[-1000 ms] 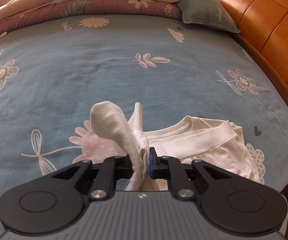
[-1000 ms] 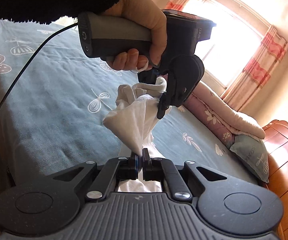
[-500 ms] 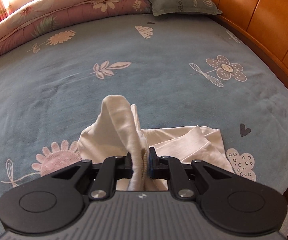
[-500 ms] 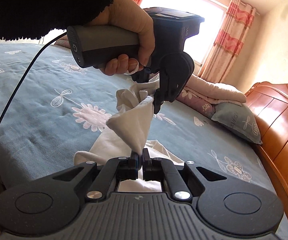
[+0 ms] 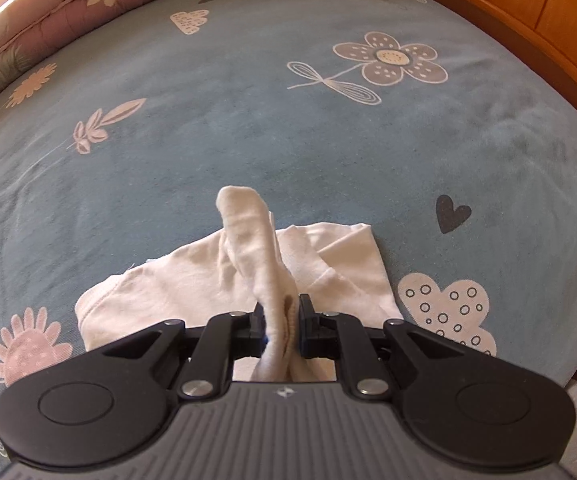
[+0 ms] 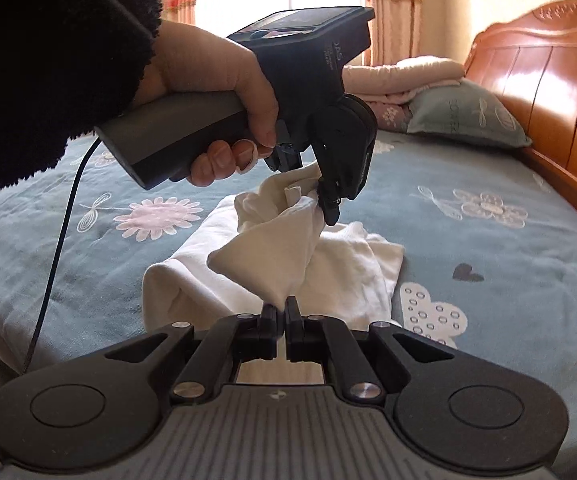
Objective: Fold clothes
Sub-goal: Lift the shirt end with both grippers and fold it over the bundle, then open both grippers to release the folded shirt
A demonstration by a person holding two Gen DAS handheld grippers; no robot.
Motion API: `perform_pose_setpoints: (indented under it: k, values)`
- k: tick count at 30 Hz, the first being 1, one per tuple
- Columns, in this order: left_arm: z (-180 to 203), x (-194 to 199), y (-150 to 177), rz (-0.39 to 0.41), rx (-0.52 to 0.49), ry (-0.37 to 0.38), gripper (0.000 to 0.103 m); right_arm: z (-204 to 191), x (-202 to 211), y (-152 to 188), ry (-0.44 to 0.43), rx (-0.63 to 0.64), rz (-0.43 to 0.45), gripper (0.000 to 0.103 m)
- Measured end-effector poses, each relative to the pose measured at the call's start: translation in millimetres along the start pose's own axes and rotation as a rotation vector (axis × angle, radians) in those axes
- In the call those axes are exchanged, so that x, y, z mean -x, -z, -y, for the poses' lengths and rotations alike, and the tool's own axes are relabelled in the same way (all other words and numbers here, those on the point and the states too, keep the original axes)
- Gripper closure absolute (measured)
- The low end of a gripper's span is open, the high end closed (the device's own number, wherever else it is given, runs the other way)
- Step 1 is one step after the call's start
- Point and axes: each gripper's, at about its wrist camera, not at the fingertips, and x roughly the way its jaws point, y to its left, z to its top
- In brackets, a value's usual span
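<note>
A white garment point(image 5: 192, 280) lies partly folded on the blue flowered bedspread point(image 5: 248, 128), near the bed's front edge. My left gripper point(image 5: 282, 316) is shut on a bunched fold of it, and a loop of cloth sticks up past the fingers. In the right wrist view the same garment point(image 6: 352, 276) lies below. My right gripper point(image 6: 281, 312) is shut on a corner of it, and the cloth stretches up tight to the left gripper point(image 6: 326, 204), held in a hand point(image 6: 216, 92) with a black fuzzy sleeve.
A wooden headboard point(image 6: 548, 92) runs along the right. A grey-green pillow point(image 6: 464, 116) and a folded pink quilt point(image 6: 400, 76) lie at the far end by a curtained window. A black cable point(image 6: 60, 240) hangs from the left gripper's handle.
Both grippers have carried the held cloth lower, toward the rest of the garment. The views have swung toward the headboard. The garment on the bed looks more compact, and both grips are unchanged.
</note>
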Motion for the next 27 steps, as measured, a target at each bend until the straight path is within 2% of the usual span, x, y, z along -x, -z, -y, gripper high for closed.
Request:
perform_pose_setpoints:
  k: [9,13,15,17,20,21,22,26,27]
  values:
    - [33.5,-19.5,-0.7,-0.02,-0.142,-0.07,0.09,38.7,-10.9,17.1,-0.1,-0.222,-0.054,0.096]
    - [47.5,-24.6,0.6,-0.017,-0.212,-0.098,0.076,56.7,-15.8,28.9,-0.164,-0.339,-0.073,0.095]
    - [54.5,-24.9,2.1,-0.005,-0.25,-0.103,0.064,64.5,-18.1,34.5,-0.191,-0.387,-0.082,0.095]
    - [61.3,-25.0,3.6,0.008,-0.288,-0.108,0.06,70.5,-19.6,38.8,-0.21,-0.418,-0.095,0.091]
    - [56.7,-9.3,6.4,0.053,-0.282,-0.043,0.058,81.0,-18.7,44.6,-0.217,-0.455,-0.093,0.078]
    - [53.9,-2.7,7.7,0.071,-0.276,-0.016,0.056,85.9,-18.7,46.7,-0.228,-0.472,-0.093,0.07]
    - [49.4,6.8,11.1,0.096,-0.269,0.004,0.054,91.3,-18.4,49.1,-0.234,-0.495,-0.094,0.058]
    - [24.0,47.6,49.0,0.2,-0.252,0.037,0.038,110.7,-9.7,57.7,-0.253,-0.563,-0.048,0.05]
    - [17.1,58.0,60.4,0.226,-0.249,0.041,0.033,114.8,-6.3,59.0,-0.248,-0.575,-0.032,0.045]
